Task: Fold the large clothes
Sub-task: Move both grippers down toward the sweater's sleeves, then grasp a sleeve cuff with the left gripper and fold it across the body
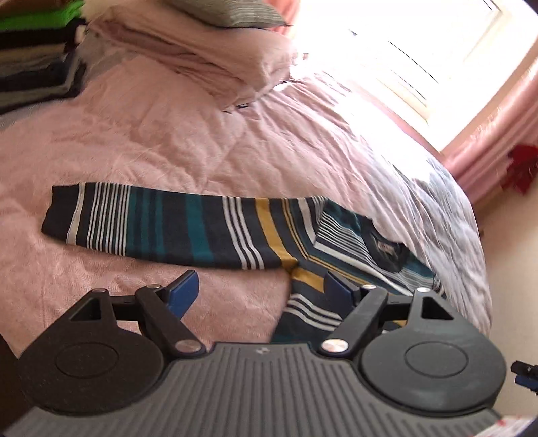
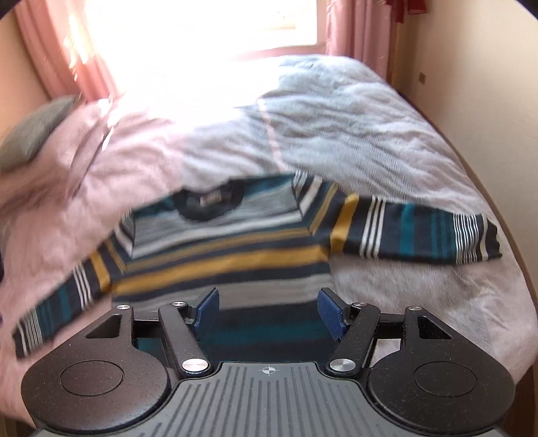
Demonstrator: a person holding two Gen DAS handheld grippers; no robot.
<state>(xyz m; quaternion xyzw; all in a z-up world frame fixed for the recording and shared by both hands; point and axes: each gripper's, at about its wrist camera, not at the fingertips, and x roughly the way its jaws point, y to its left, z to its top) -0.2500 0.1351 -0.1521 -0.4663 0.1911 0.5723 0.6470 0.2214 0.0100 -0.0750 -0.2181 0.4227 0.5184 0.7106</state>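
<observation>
Striped sweater (image 2: 222, 255) lies flat on the bed (image 2: 386, 134), sleeves out sideways. My right gripper (image 2: 267, 314) hovers spread at its hem; left gripper (image 1: 260, 290), spread too, sits nearest the sleeve (image 1: 161, 228).

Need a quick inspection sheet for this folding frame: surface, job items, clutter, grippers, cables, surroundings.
Surface: bed under a wrinkled pink quilt, pale grey-blue toward the far side.
Job's things: striped sweater lying flat, collar toward the window, both sleeves spread sideways; not yet folded.
Clutter: folded pink bedding with a grey pillow on top; stack of folded clothes at the bed's edge.
Grippers: left gripper open, over the sweater's side below the sleeve; right gripper open, above the lower body; neither holds fabric.
Cables: nothing seen.
Surroundings: bright window, pink curtains, cream wall, red thing too blurred to identify.
</observation>
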